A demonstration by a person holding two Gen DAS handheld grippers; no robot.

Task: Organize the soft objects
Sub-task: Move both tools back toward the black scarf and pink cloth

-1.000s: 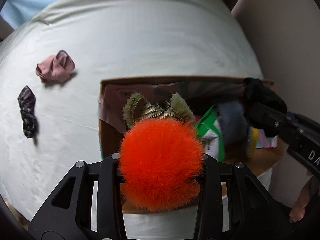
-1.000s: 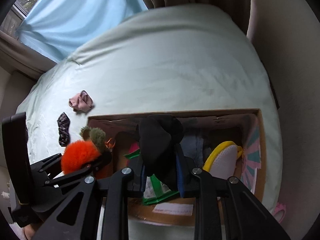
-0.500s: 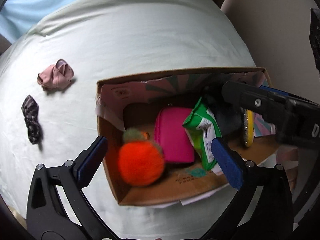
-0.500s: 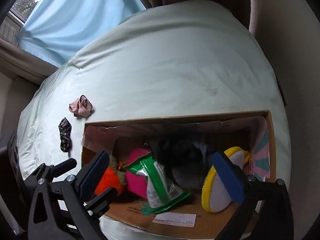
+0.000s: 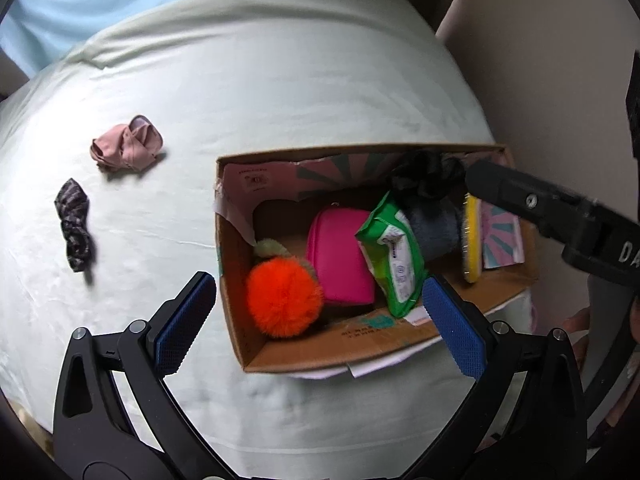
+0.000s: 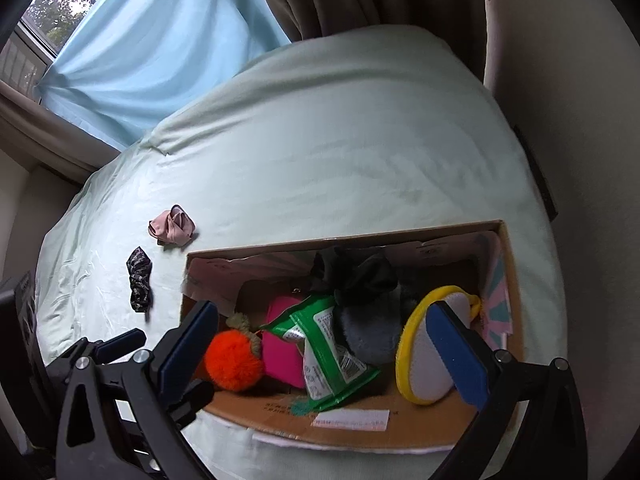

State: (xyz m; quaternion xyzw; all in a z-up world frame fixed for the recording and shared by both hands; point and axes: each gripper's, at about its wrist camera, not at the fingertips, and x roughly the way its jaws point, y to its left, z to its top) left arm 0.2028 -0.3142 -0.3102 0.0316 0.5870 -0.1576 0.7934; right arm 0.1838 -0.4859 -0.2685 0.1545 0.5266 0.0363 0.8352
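Note:
A cardboard box [image 5: 236,292] [image 6: 508,280] sits on the pale green bed. In it lie an orange fluffy ball [image 5: 282,300] [image 6: 234,362], a pink pouch [image 5: 340,256] [image 6: 282,356], a green wipes pack [image 5: 394,252] [image 6: 324,344], a grey plush [image 5: 434,226] [image 6: 370,330], a black cloth [image 5: 424,174] [image 6: 354,274] and a yellow-rimmed brush [image 5: 473,240] [image 6: 424,354]. A pink cloth [image 5: 128,146] [image 6: 173,228] and a dark patterned scrunchie [image 5: 74,222] [image 6: 139,278] lie on the bed left of the box. My left gripper [image 5: 316,322] is open and empty over the box's near edge. My right gripper [image 6: 324,350] is open and empty above the box.
A beige wall [image 5: 560,60] runs close along the bed's right side. Blue and brown curtains [image 6: 160,40] hang at the far end by a window. The bed's near edge [image 5: 280,420] drops off just below the box.
Both grippers opened. The orange ball dropped from my left gripper into the box and the black cloth dropped from my right. Both grippers have since pulled back and up a little.

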